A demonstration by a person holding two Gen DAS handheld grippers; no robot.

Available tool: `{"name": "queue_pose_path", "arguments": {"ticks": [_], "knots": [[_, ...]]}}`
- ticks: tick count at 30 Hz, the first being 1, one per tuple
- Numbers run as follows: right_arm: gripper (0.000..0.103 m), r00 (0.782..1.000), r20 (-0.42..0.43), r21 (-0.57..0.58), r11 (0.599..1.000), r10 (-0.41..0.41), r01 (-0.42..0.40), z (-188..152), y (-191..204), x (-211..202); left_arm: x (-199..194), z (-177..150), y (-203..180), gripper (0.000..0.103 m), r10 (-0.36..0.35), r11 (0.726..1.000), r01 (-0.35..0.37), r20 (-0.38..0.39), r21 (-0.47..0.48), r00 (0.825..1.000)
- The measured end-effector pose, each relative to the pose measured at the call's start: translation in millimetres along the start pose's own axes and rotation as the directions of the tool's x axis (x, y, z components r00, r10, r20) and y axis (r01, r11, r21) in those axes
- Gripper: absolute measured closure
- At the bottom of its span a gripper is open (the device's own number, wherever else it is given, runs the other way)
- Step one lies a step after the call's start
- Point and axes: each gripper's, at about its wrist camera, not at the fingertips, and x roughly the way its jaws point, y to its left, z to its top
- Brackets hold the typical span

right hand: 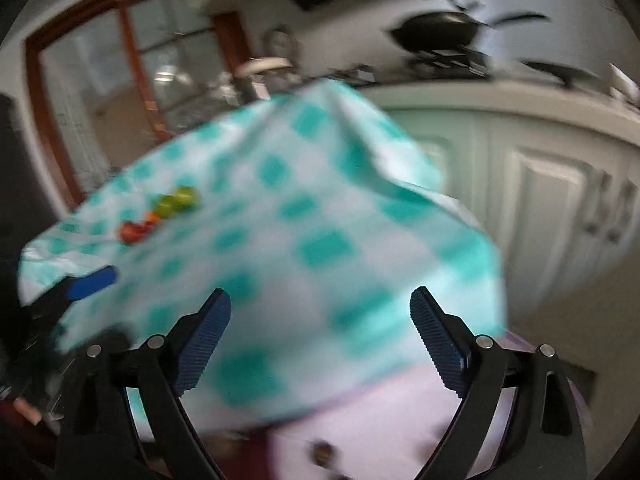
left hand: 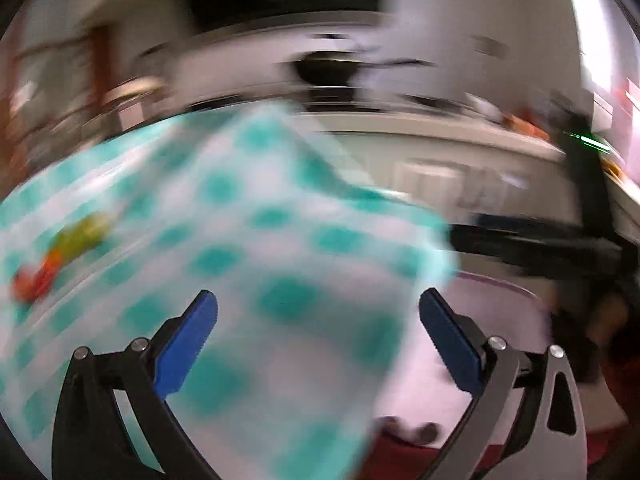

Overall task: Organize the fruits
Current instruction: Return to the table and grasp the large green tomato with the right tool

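At ten o'clock in the right wrist view stands a glass door in a brown wooden frame (right hand: 80, 92), at three o'clock pale panelled cabinet doors (right hand: 540, 200) under a light countertop (right hand: 480, 94), all blurred, with a white wall (right hand: 352, 12) behind

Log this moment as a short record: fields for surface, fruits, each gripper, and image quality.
surface: teal-and-white checked cloth over a table
fruits: small row of green, orange and red pieces lying on the cloth, apart from both grippers
left gripper: open, holding nothing
right gripper: open, holding nothing
image quality: both views motion-blurred; fruit kinds cannot be told
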Motion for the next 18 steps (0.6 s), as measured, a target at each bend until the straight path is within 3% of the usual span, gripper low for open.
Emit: {"name": "queue_pose_path", "arguments": {"ticks": [1, 2, 4, 6, 9, 10, 11, 14, 16, 18], "knots": [[0.014, 0.999, -0.006, -0.021, 0.999, 0.036, -0.036, 4.2, 20.3, 9.8, -1.1, -0.9, 28.4, 0.002, 0.061, 0.997, -0.061, -0.006, -0.051, 0.998], [0.014, 0.998, -0.016, -0.037, 0.998, 0.057, -0.057, 9.8, 32.3, 17.2, -1.7, -1.3, 65.0, 0.002, 0.156, 0.981, -0.157, -0.020, -0.118, 0.988], [0.014, 0.995, -0.063, -0.093, 0.992, 0.079, -0.085, 14.9, 72.8, 43.9, -5.0, -3.1, 117.8, 0.002, 0.260, 0.945, -0.264, -0.045, -0.195, 0.964], [0.014, 0.992, -0.102, -0.140, 0.986, 0.078, -0.092, 18.0, 110.7, 70.2, -4.5, -8.9, 182.4, 0.002, 0.389, 0.864, -0.400, -0.100, -0.307, 0.916], [0.014, 0.986, -0.146, -0.190, 0.975, 0.085, -0.112, 16.9, 155.0, 115.9, -5.4, -16.8, 261.7, 0.002, 0.511, 0.706, -0.535, -0.190, -0.464, 0.839], [0.014, 0.981, -0.171, -0.203, 0.972, 0.086, -0.121, 15.6, 169.9, 136.1, -15.1, -22.8, 279.7, 0.002, 0.526, 0.663, -0.552, -0.210, -0.506, 0.824], [0.014, 0.976, -0.193, -0.210, 0.968, 0.098, -0.138, 17.7, 182.0, 153.4, -15.7, -24.8, 307.0, 0.002, 0.533, 0.596, -0.557, -0.234, -0.578, 0.813], [0.014, 0.959, -0.278, -0.247, 0.961, 0.054, -0.126, 22.4, 208.6, 214.4, -15.1, -31.7, 353.3, 0.002, 0.544, 0.503, -0.556, -0.257, -0.662, 0.799], [0.014, 0.950, -0.310, -0.276, 0.953, 0.036, -0.126, 27.1, 223.3, 246.7, -11.2, -33.5, 367.6, 0.002, 0.563, 0.472, -0.561, -0.257, -0.680, 0.786], [0.014, 0.948, -0.318, -0.318, 0.942, -0.003, -0.104, 36.6, 240.4, 276.0, -9.5, -38.4, 373.8, 0.002, 0.573, 0.458, -0.546, -0.237, -0.702, 0.785]]}}
